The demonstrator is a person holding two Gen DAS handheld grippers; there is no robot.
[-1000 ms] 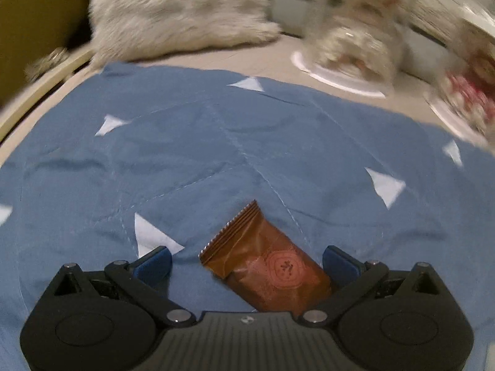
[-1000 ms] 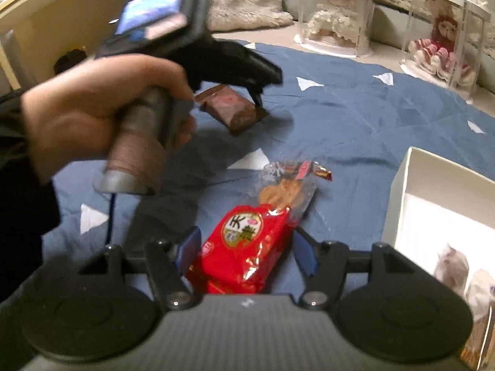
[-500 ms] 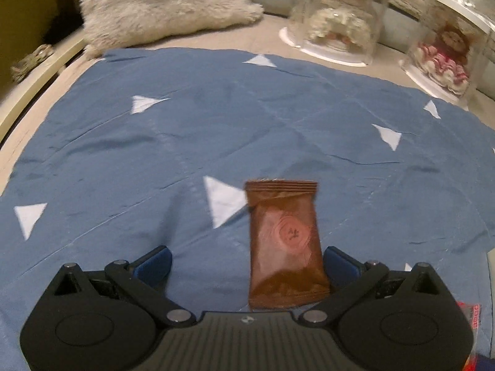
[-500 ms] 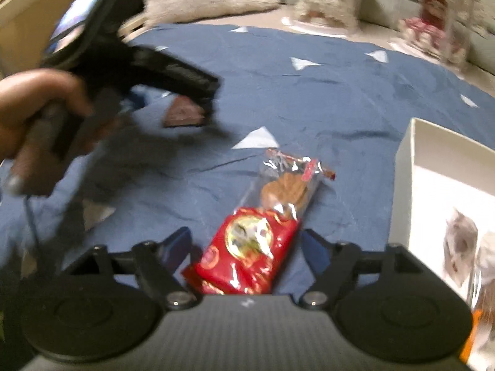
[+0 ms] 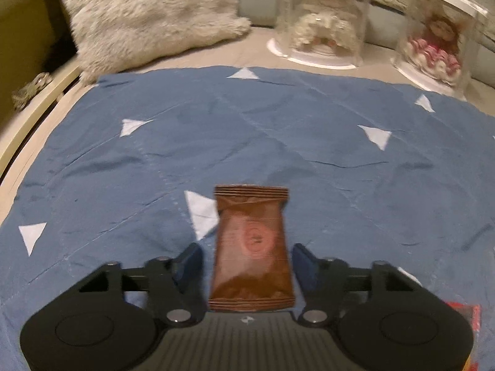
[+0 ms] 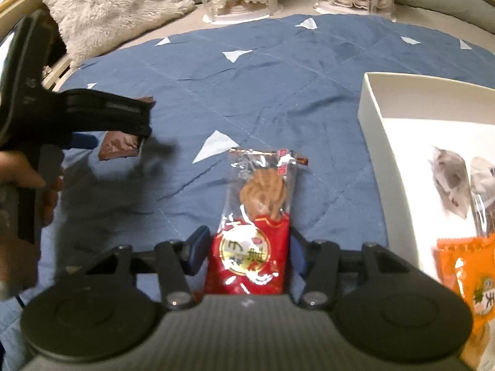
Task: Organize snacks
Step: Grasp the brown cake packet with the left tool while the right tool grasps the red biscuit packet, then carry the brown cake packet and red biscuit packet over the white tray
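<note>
Left of the white box [image 6: 371, 117], both snacks lie lengthwise between closing jaws not yet pressing: red cookie packet [image 6: 252, 241] in the right gripper [image 6: 247, 247], brown packet [image 5: 252, 247] in the left gripper [image 5: 247, 266].

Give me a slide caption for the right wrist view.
Right tool closing around a red snack packet on the blue quilt, beside the white box.
</note>
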